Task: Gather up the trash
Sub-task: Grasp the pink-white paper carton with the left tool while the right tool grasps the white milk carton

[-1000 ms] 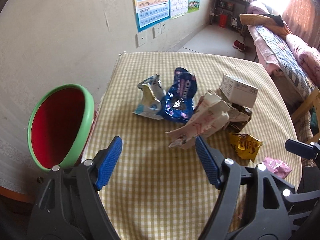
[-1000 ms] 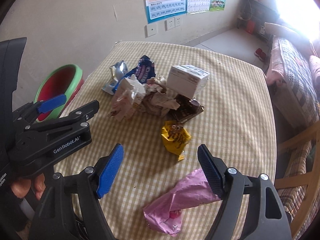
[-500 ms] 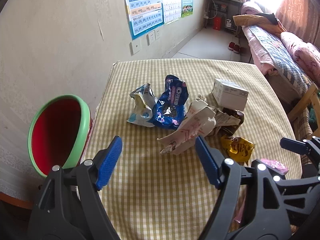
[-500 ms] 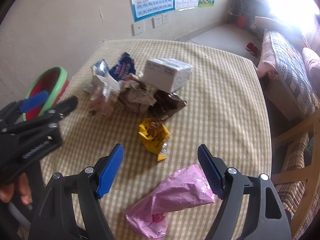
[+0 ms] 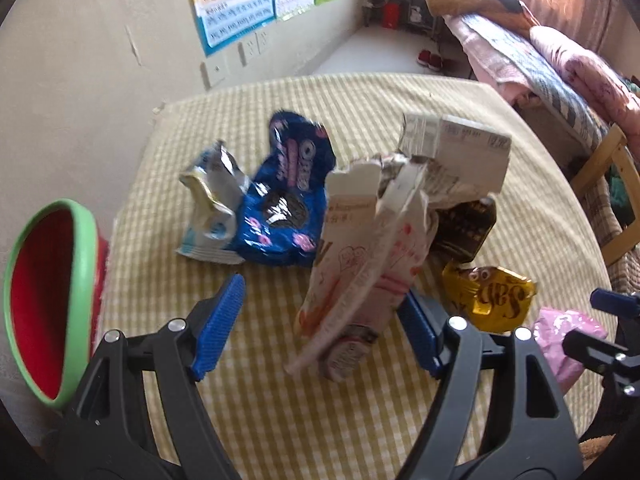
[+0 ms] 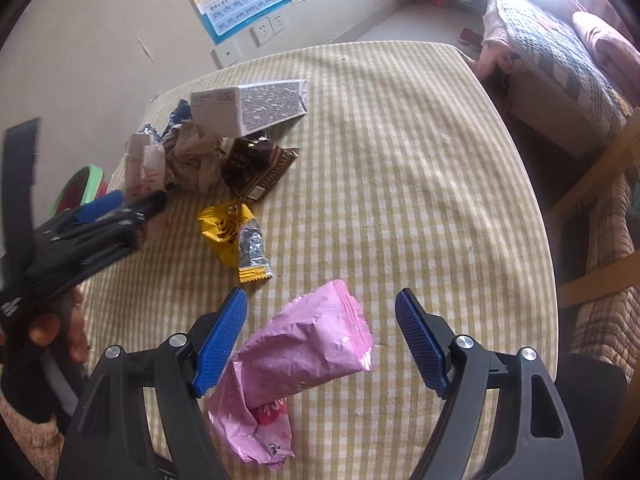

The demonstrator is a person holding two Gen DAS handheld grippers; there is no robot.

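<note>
Trash lies on a checked tablecloth (image 5: 360, 96). In the left wrist view my left gripper (image 5: 318, 328) straddles a crumpled white and pink paper wrapper (image 5: 360, 256). Its jaws are closing; the left pad stands clear of the paper and the right pad is close beside it. From the right wrist view, my right gripper (image 6: 320, 340) is open around a pink foil bag (image 6: 308, 344), with gaps on both sides. A red bin with a green rim (image 5: 44, 296) stands off the table's left edge.
A blue cookie wrapper (image 5: 288, 200), a silver wrapper (image 5: 212, 204), a white box (image 5: 460, 148), a brown wrapper (image 5: 464, 228) and a yellow wrapper (image 5: 488, 292) crowd the pile. A bed (image 6: 560, 52) and a wooden chair (image 6: 592, 192) stand right of the table.
Both grippers came down toward the table. The left one now straddles the white and pink wrapper with narrower jaws. The right one slid over the pink bag.
</note>
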